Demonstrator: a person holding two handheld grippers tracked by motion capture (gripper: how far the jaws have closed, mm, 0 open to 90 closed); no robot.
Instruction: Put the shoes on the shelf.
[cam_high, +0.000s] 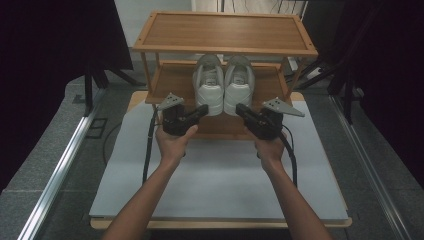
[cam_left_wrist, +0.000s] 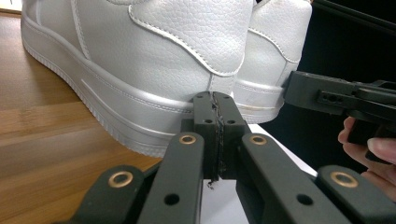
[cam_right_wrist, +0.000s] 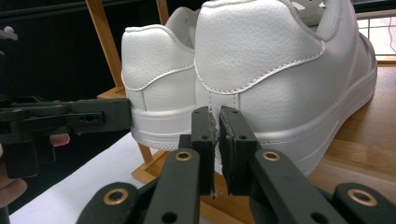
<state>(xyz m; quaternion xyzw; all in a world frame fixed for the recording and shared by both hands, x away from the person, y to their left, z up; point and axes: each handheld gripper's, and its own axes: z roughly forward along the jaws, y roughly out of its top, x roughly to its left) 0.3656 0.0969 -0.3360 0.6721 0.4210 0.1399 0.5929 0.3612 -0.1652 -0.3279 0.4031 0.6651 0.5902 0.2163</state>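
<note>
- A two-tier wooden rack (cam_high: 223, 31) was set at the far end of the grey-topped table (cam_high: 220, 180); a pair of white sneakers was seen side by side on its lower shelf (cam_high: 172, 82), heels turned toward the near edge.
- The left sneaker (cam_high: 208, 85) and the right sneaker (cam_high: 238, 84) were judged light and fairly stiff at the rubber sole, with a softer, pebbled leather-like upper that would dent under a hard pinch and could be scuffed.
- The smooth sole band was judged somewhat slippery; the raised heel tab and the padded collar above it were judged the best places to be taken hold of.
- The left gripper (cam_left_wrist: 215, 105) was seen at the heel of the left sneaker, its jaws drawn fully together with nothing between them, the tips just at the heel seam.
- The right gripper (cam_right_wrist: 215, 119) was seen at the heel of the right sneaker, its jaws parted by a narrow slit; nothing could be made out as clamped in it.
</note>
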